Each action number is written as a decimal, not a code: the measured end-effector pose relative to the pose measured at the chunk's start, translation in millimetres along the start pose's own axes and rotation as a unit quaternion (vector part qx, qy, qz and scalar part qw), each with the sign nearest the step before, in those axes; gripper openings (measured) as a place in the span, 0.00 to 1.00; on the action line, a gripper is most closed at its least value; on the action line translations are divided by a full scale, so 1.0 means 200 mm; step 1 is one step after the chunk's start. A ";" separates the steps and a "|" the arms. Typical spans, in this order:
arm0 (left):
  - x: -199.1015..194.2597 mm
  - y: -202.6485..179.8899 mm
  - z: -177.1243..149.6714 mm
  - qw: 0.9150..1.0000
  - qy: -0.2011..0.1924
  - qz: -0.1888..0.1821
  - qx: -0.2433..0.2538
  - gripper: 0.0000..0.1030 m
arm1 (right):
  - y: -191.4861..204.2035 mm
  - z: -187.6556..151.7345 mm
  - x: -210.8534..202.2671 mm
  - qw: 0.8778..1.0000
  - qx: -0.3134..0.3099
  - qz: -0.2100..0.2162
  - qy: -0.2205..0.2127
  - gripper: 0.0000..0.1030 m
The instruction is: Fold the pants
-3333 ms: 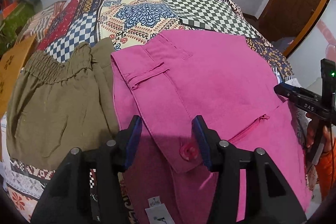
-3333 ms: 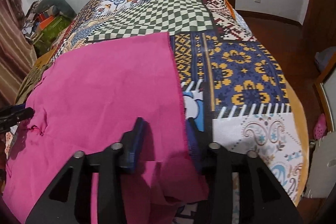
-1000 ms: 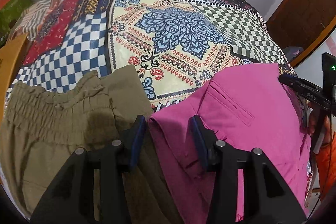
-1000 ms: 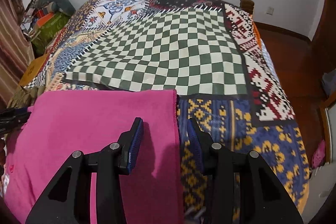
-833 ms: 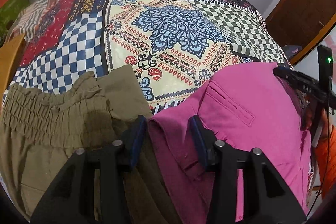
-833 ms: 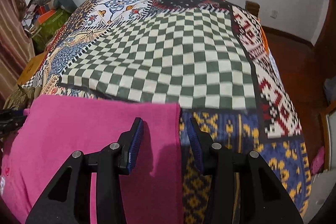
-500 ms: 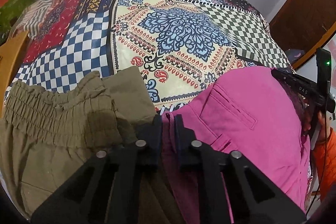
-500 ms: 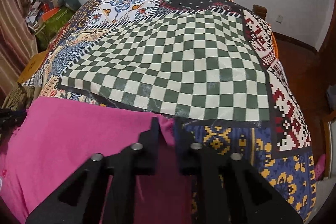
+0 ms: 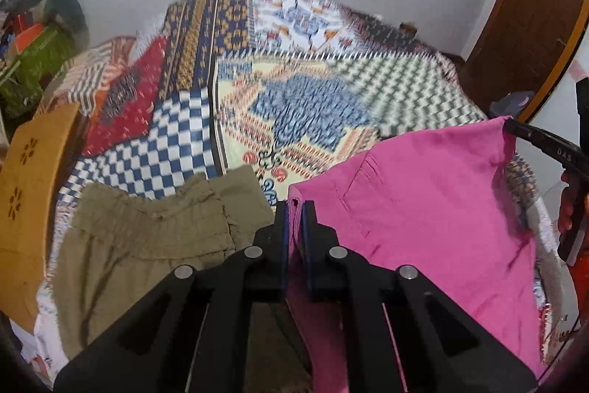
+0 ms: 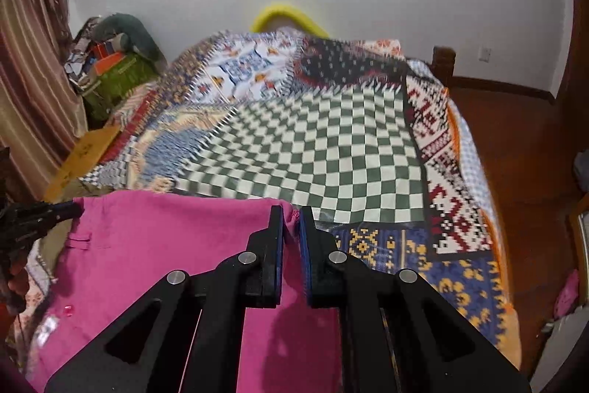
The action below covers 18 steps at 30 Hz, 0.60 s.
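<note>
The pink pants [image 9: 423,209] lie on the patchwork bed and are lifted along their far edge. My left gripper [image 9: 294,209] is shut on the pants' far left corner, next to a back pocket seam. My right gripper [image 10: 291,214] is shut on the pants' [image 10: 165,245] far right corner. The stretched edge hangs between the two grippers above the bedspread. The right gripper shows at the right edge of the left wrist view [image 9: 545,146], and the left gripper at the left edge of the right wrist view [image 10: 40,214].
Olive-green pants [image 9: 147,231] with an elastic waistband lie just left of the pink ones. The patchwork bedspread [image 10: 313,142] stretches ahead to the white wall. A wooden board [image 9: 25,179] stands at the left, clutter [image 10: 110,69] at the far left, a wooden door [image 9: 533,6] at the right.
Both grippers have closed on the far corners of the pink pants and lifted them; the views have tilted up, showing more wall.
</note>
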State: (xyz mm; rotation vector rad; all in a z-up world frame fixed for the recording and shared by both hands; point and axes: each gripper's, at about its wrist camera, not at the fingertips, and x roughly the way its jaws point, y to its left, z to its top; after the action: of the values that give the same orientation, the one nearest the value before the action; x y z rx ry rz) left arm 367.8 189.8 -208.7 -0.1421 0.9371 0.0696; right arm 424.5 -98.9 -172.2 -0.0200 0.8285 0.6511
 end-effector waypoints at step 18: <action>-0.73 -0.24 -0.15 0.997 -0.070 -0.011 0.035 0.06 | 0.28 -0.10 -0.75 0.997 -0.032 -0.002 -0.069 0.07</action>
State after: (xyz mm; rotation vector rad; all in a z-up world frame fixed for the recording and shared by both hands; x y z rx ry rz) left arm 263.3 137.7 -104.4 -0.0817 0.7968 0.0250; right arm 306.5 -138.3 -69.5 -0.0335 0.6746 0.6675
